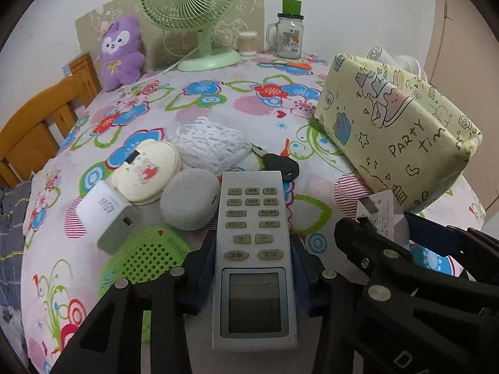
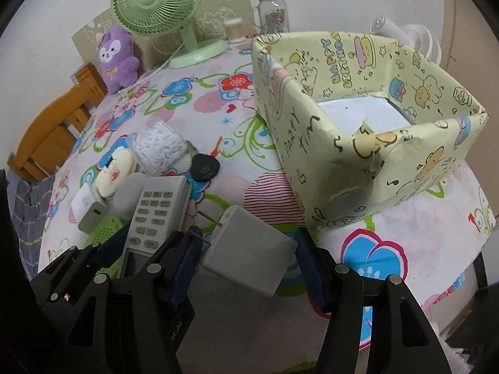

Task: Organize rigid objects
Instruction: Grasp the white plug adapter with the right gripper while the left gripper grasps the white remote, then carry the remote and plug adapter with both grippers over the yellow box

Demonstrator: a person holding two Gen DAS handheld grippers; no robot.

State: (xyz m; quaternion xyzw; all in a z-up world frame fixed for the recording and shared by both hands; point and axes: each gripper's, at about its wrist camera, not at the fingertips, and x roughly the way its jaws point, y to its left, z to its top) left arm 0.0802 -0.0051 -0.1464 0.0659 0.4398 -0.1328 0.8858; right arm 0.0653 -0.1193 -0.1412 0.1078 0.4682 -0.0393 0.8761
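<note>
Beside the paper-wrapped box (image 2: 368, 143) we hold two catches: our left gripper (image 1: 252, 268) clamps the air-conditioner remote (image 1: 254, 249) by its long edges, our right gripper (image 2: 246, 258) pinches the white plug adapter (image 2: 249, 249), both likely bound boxward.

White remote (image 1: 254, 249) and grey charger (image 2: 249, 255), each clamped above table

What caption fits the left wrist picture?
Left gripper shut on the remote control, beside the yellow party box.
</note>
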